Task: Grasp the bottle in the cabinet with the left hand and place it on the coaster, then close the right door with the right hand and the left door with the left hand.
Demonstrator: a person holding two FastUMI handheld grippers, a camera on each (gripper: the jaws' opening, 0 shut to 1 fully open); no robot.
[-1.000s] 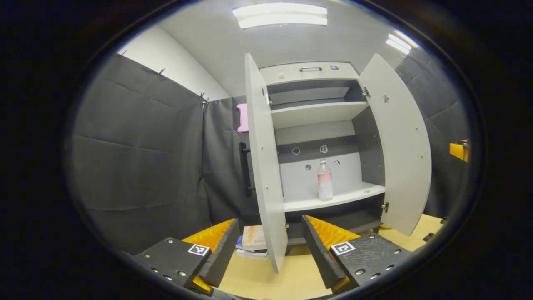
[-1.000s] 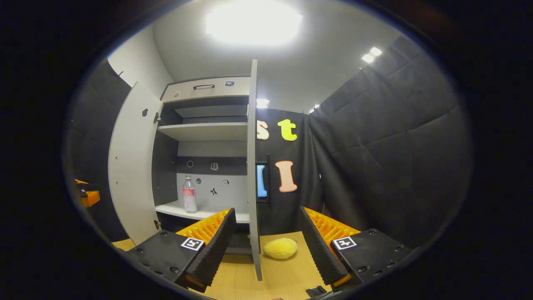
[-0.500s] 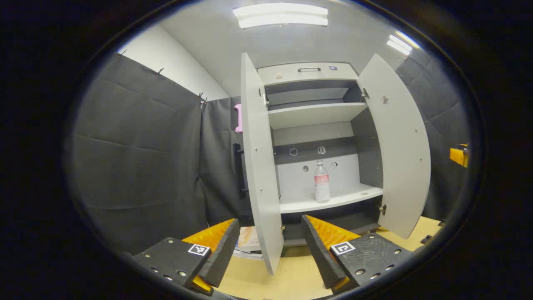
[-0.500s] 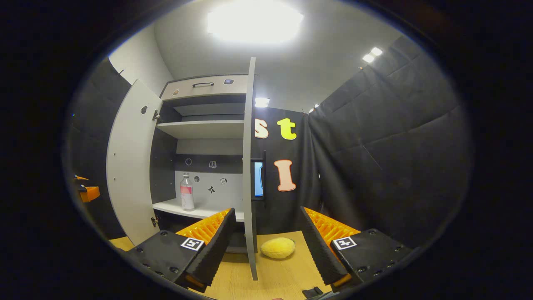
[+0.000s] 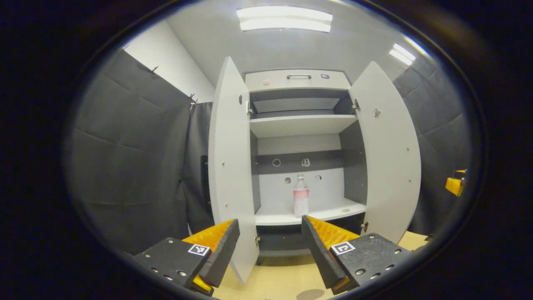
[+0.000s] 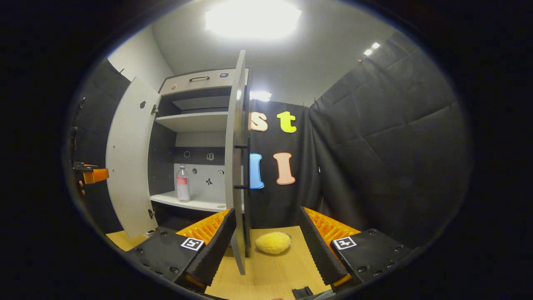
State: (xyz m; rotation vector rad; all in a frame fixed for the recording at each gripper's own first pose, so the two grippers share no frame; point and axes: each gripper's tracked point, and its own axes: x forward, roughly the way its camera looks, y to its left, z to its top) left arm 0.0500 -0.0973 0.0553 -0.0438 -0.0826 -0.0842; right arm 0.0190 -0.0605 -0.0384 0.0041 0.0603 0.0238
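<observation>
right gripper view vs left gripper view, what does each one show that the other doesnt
Right gripper view: a yellow rounded object on the table, and the black handle on the right door.
Left gripper view: a dark round patch on the table, possibly the coaster.
Both: the open cabinet, with the bottle upright on its lower shelf.

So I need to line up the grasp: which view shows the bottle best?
The left gripper view: the bottle stands nearly centred on the shelf, between both open doors. In the right gripper view the bottle is off to the side.
</observation>
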